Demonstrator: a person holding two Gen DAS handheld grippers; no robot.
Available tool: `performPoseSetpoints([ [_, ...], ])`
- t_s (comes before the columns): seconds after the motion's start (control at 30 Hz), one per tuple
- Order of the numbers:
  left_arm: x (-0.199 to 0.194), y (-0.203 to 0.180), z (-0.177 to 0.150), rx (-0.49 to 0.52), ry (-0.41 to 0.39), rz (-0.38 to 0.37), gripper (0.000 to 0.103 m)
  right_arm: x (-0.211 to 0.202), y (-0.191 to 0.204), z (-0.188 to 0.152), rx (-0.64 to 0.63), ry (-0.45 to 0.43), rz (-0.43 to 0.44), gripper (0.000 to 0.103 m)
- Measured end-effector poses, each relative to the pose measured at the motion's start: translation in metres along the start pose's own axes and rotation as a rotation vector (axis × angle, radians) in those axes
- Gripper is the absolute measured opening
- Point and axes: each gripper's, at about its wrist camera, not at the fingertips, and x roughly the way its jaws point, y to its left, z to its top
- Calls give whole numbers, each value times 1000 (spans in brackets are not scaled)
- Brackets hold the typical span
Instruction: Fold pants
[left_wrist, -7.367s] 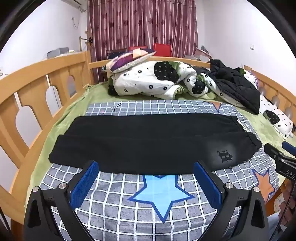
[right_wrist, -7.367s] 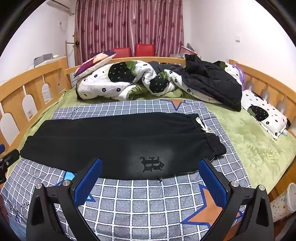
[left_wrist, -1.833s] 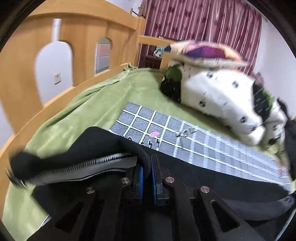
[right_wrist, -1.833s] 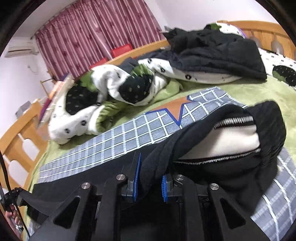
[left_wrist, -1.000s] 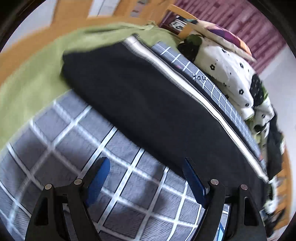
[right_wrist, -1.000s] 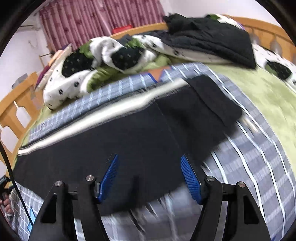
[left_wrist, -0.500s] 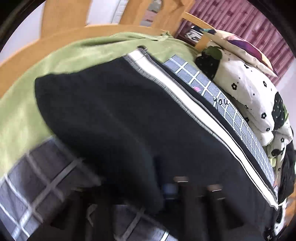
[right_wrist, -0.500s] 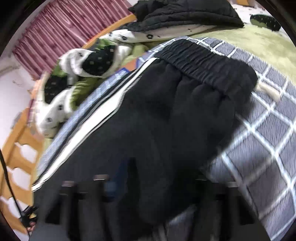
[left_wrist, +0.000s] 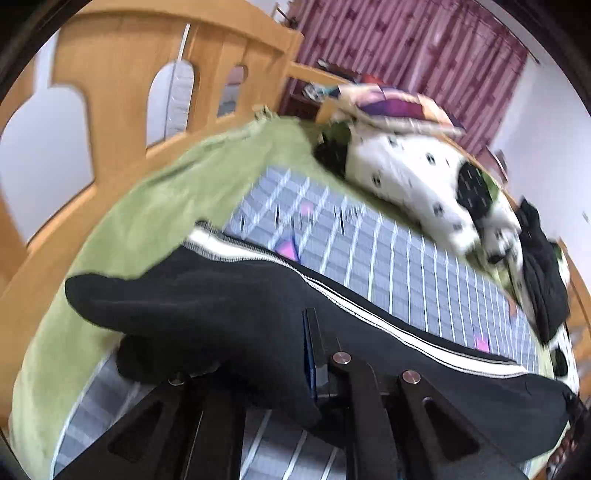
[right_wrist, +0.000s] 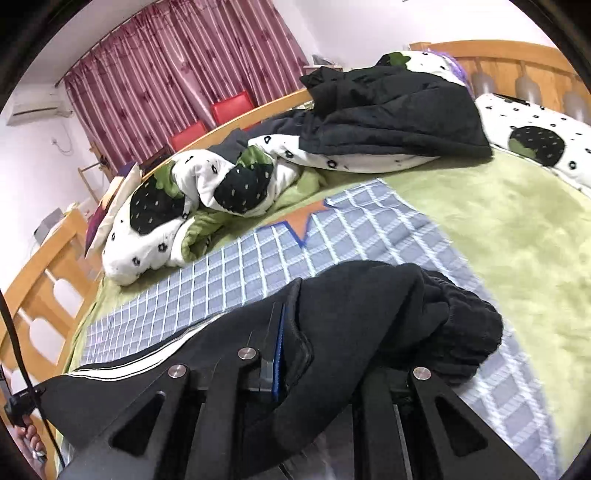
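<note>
The black pants (left_wrist: 207, 306) with a white side stripe hang lifted over the checked blanket (left_wrist: 388, 258). My left gripper (left_wrist: 295, 354) is shut on the leg end, and black cloth drapes over its left finger. In the right wrist view my right gripper (right_wrist: 295, 354) is shut on the waist end of the pants (right_wrist: 388, 314). The ribbed waistband bunches to the right of its fingers. The pants stretch between both grippers above the checked blanket (right_wrist: 258, 266).
A wooden bed rail (left_wrist: 122, 85) runs along the left. A rumpled white and black quilt (right_wrist: 192, 199), a black jacket (right_wrist: 391, 114) and a pillow (right_wrist: 535, 140) lie at the far side. Green sheet (right_wrist: 517, 229) spreads to the right.
Both grippers were open one second ago with the pants flat on the blanket. They have since closed on the near edge and lifted it, the view tilting up toward the room.
</note>
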Motion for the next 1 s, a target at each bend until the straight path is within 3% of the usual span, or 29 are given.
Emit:
performPoseSetpoints([
  [0.17, -3, 22, -77, 39, 78, 26, 10, -46, -49, -71, -41, 150, -2, 15],
  [0.23, 5, 27, -104, 80, 90, 107, 10, -46, -62, -106, -49, 216, -3, 16],
  [0.3, 15, 28, -116, 108, 100, 154, 16, -40, -72, -131, -34, 255, -24, 19],
  [0.33, 17, 29, -120, 116, 113, 180, 25, -38, -80, -144, -6, 264, -31, 21],
  [0.37, 16, 30, -121, 115, 126, 202, 37, -37, -85, -151, 22, 273, -27, 30],
  [0.4, 12, 32, -122, 107, 133, 210, 43, -39, -92, -158, 57, 281, -18, 37],
  [0.47, 1, 39, -123, 82, 126, 178, 61, -57, -110, -169, 142, 246, 35, 42],
  [0.5, -6, 43, -124, 69, 118, 154, 63, -67, -116, -171, 171, 220, 48, 52],
  [0.6, -18, 53, -133, 36, 104, 136, 66, -85, -133, -167, 233, 122, 58, 69],
  [0.73, -20, 66, -147, -49, 104, 118, 66, -69, -155, -157, 392, 112, 142, 70],
  [0.8, -19, 68, -149, -81, 92, 107, 66, -54, -155, -154, 428, 124, 137, 74],
  [0.87, -19, 69, -151, -92, 83, 105, 66, -32, -155, -148, 451, 130, 85, 73],
  [0.9, -20, 69, -151, -92, 81, 106, 66, -29, -155, -144, 456, 120, 72, 59],
  [0.97, -25, 69, -148, -90, 70, 100, 66, -34, -148, -122, 392, 66, -33, 35],
  [1.0, -28, 69, -147, -86, 61, 98, 66, -45, -146, -108, 320, 23, -14, 33],
])
